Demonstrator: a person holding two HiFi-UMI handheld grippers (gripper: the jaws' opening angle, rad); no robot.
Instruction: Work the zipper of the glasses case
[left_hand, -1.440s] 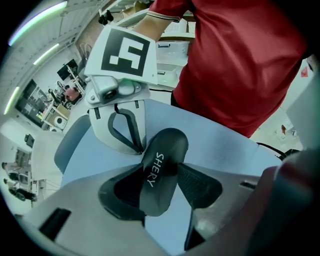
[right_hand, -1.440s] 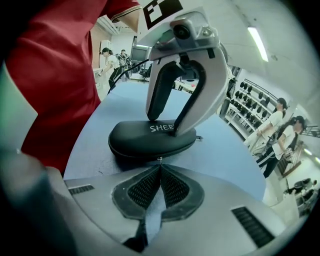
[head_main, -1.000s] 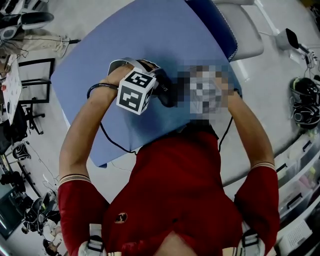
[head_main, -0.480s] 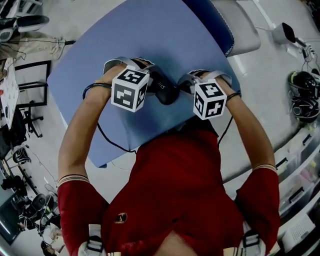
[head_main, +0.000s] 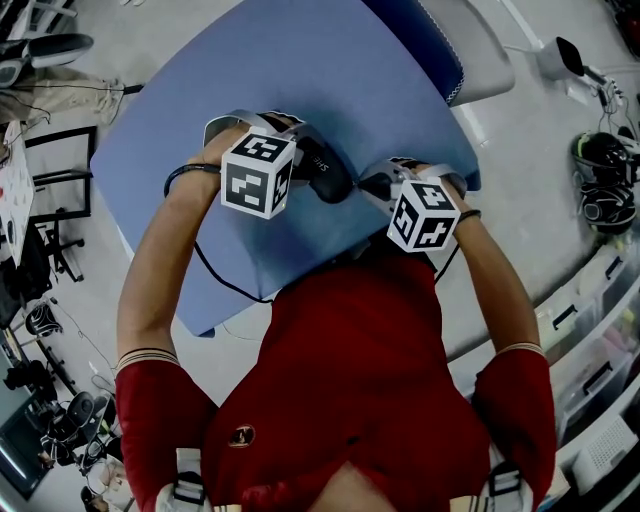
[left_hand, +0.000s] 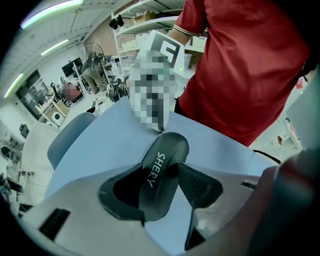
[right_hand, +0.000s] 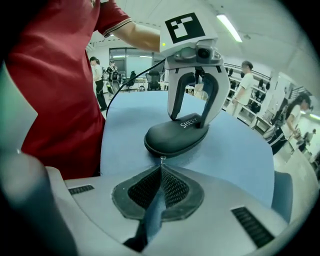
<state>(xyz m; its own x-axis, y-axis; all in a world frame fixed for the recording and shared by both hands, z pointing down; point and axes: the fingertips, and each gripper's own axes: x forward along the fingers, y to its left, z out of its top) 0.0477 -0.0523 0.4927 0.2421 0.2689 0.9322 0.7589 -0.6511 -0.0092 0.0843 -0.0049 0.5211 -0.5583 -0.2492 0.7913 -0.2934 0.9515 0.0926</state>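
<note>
On the light blue tabletop (head_main: 300, 70), the left gripper (left_hand: 162, 187), topped by its black-and-white marker cube (head_main: 255, 172), has its jaws clamped from both sides on the dark grey, oval, hard-shell glasses case (head_main: 328, 178). The case bears white lettering and its far end sticks out past the pads. It lies flat on the table, between the two grippers and just in front of the person's red shirt (head_main: 370, 370). To the right, the right gripper (right_hand: 161, 170) points at the near end of the case. Its ribbed black pads are pressed together, pinching the small metal zipper pull (right_hand: 162, 159) at their tips, right by the case's seam.
</note>
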